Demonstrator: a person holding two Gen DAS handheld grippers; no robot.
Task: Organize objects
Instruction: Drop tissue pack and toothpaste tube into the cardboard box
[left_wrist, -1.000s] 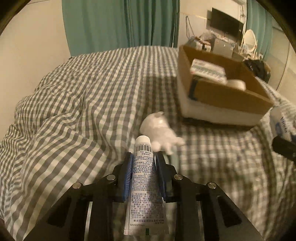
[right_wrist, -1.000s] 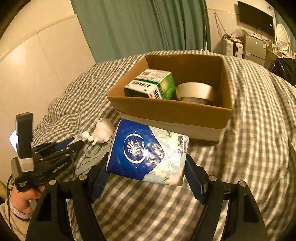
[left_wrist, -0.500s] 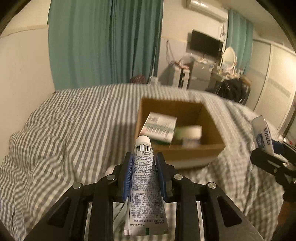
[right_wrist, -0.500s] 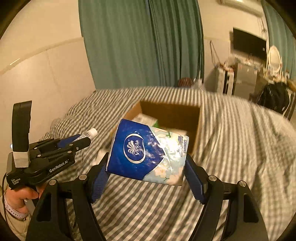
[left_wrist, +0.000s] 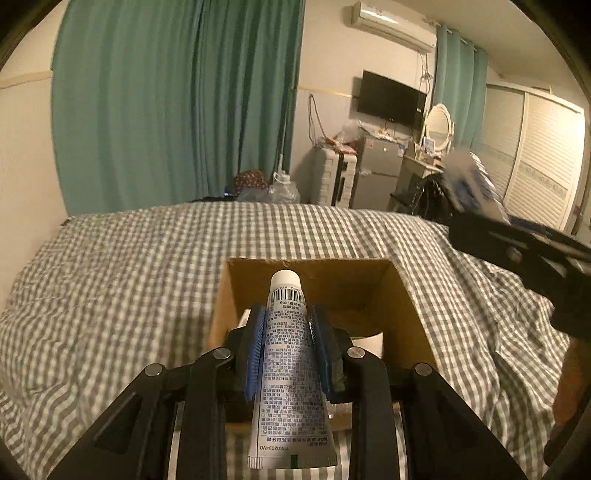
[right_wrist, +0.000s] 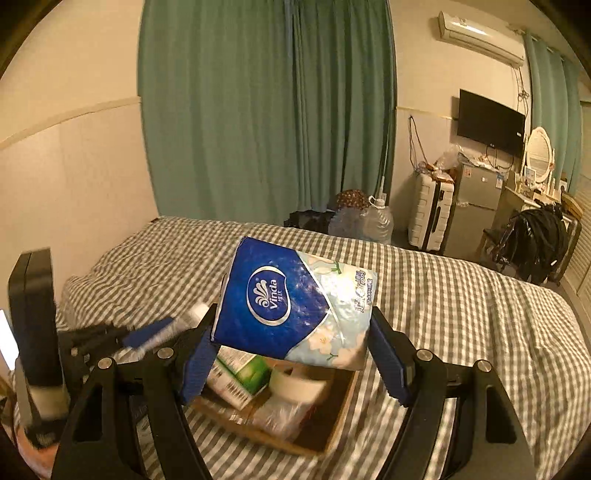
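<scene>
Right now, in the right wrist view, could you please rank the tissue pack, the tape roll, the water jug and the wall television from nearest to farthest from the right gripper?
1. Tissue pack: clamped in the right gripper.
2. Tape roll: just below, inside the cardboard box.
3. Water jug: on the floor beyond the bed.
4. Television: on the far wall, upper right.

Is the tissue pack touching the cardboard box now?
Cannot tell. The right wrist view shows the tissue pack overlapping the cardboard box; no clear gap or contact.

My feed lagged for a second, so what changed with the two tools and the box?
Both tools rose and swung in over the cardboard box. Left tool still clamps the tube; right tool still grips the tissue pack. Nothing released.
</scene>
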